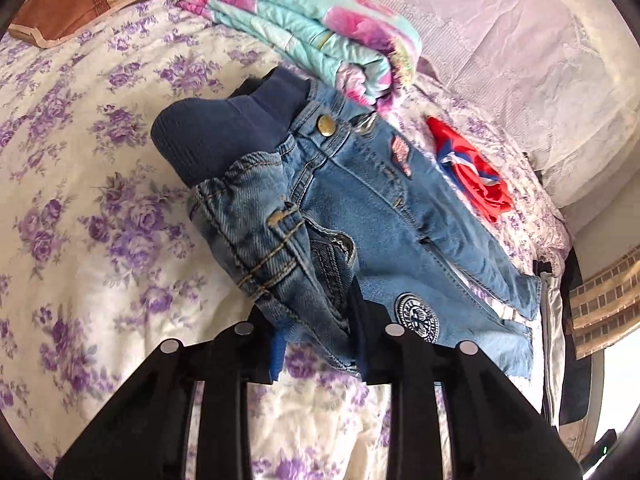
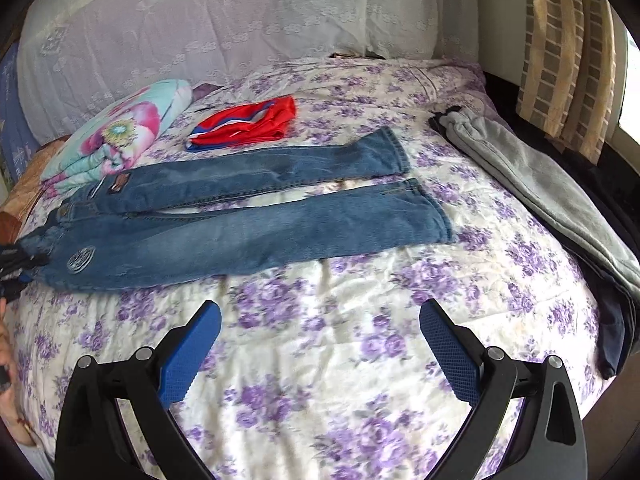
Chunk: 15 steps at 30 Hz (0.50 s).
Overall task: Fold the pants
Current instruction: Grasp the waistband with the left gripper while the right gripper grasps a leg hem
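Note:
A small pair of blue jeans with a navy ribbed waistband lies on the floral bed, legs stretched out to the right in the right wrist view. My left gripper is shut on the jeans at the hip by the waist, lifting that corner so the denim bunches. It shows at the far left of the right wrist view. My right gripper is open and empty, over bare bedspread in front of the nearer leg.
A folded floral quilt lies behind the waist end. A red garment lies behind the legs. Grey pants lie along the bed's right edge. Lace-covered pillows are at the back.

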{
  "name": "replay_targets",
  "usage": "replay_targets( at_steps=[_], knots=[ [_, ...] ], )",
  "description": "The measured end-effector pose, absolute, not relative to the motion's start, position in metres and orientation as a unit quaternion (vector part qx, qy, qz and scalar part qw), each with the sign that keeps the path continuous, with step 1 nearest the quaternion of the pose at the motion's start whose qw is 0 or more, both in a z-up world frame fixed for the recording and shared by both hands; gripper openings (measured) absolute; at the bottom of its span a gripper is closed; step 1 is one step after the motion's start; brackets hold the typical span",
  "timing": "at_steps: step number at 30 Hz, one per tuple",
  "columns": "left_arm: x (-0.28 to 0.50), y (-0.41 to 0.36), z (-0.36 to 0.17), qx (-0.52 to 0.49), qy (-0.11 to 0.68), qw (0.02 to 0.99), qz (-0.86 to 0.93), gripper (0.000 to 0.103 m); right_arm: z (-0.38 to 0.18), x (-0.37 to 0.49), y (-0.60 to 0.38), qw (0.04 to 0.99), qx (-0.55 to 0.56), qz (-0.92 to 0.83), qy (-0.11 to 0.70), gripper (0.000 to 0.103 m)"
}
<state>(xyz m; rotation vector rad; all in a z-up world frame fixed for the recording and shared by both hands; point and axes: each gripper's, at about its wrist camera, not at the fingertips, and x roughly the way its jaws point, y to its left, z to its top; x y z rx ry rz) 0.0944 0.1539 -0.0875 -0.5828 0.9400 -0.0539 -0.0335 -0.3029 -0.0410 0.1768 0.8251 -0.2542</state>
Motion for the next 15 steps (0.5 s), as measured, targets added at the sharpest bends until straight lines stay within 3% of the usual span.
replay_targets(
  at_steps=[10,14,15],
  knots=[
    [0.104,0.169,-0.118,-0.290,0.489,0.822,-0.041,0.028,-0.118,0.057,-0.419,0.814,0.313,-0.109,0.477,0.100],
    [0.102,0.169,-0.119,-0.289,0.490,0.821,-0.041,0.029,-0.127,0.081,-0.422,0.820,0.324,-0.121,0.455,0.100],
    [0.102,0.169,-0.119,-0.289,0.492,0.820,-0.041,0.029,-0.128,0.085,-0.423,0.821,0.332,-0.126,0.448,0.089]
  ],
)
